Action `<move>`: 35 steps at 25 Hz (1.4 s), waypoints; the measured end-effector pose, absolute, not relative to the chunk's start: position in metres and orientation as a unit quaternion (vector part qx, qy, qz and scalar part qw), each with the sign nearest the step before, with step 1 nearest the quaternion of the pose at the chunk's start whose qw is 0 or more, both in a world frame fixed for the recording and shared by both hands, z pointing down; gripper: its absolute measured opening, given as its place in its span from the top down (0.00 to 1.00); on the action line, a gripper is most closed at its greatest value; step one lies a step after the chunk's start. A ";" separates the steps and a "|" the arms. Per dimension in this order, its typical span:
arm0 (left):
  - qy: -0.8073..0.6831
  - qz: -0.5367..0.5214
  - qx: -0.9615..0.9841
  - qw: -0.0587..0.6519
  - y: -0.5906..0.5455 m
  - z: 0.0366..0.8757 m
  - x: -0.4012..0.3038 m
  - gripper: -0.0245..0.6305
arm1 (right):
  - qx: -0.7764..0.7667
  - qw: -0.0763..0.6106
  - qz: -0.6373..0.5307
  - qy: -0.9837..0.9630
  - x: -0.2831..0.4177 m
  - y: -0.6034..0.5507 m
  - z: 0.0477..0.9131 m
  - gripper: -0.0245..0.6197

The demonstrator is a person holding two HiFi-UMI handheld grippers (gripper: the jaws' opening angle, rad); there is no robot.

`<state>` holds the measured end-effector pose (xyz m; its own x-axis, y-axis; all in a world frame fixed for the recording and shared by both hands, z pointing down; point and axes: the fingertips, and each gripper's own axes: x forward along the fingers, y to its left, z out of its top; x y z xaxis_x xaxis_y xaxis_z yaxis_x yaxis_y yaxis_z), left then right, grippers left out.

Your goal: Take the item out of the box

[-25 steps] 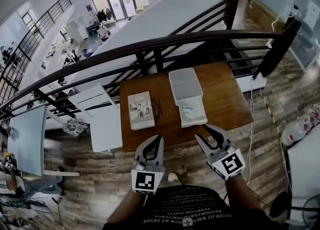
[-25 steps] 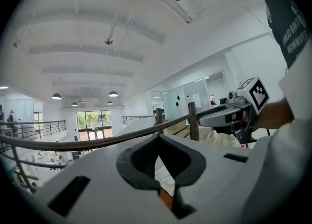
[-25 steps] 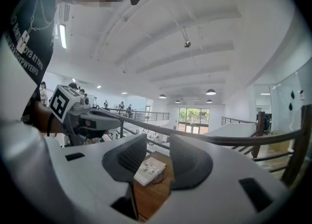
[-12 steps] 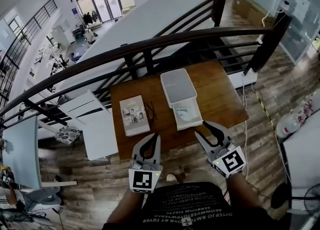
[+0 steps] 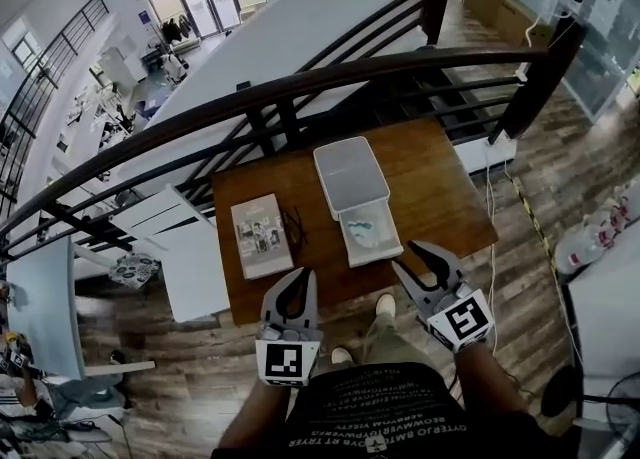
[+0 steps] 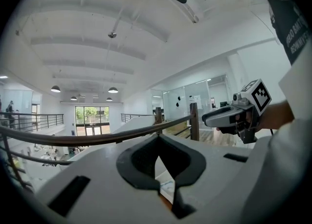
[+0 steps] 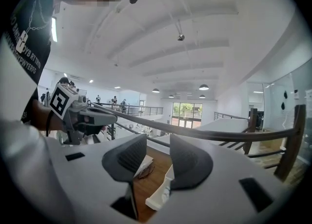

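Wooden table (image 5: 440, 197): booklet (image 5: 260, 235), glasses (image 5: 292, 229) beside box (image 5: 350, 179).

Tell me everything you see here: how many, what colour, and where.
table: one, brown wood, beside the railing
box: one, white, open, mid-table
item: one, pale, in the box's near half; kind unclear
book: one, pale cover, table's left part
glasses: one pair, dark, just right of the book
railing: one, dark, behind the table
boards: several, white, left of the table
shoes: two, light, on the floor at the table's near edge
left gripper: one, grey-white, at the table's near edge, jaw tips together, empty
right gripper: one, grey-white, near the box, jaws apart, empty
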<state>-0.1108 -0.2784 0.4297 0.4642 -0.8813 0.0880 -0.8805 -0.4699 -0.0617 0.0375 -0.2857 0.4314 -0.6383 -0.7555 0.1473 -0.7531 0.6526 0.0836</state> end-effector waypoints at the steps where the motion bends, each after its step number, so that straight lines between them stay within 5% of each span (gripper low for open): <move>1: 0.518 -0.049 -0.854 0.002 -0.284 0.429 -0.107 0.95 | 0.414 0.086 -0.005 -0.906 0.041 -0.292 0.434 0.76; 35: 0.576 -0.070 -0.814 -0.035 -0.408 0.474 -0.088 0.95 | 0.333 0.217 0.138 -0.907 0.069 -0.469 0.652 0.72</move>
<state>-0.0882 -0.4076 0.4736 0.3263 -0.9327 0.1539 -0.9424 -0.3336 -0.0235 0.0687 -0.4685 0.6519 -0.6833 -0.5445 0.4864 -0.6646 0.7397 -0.1056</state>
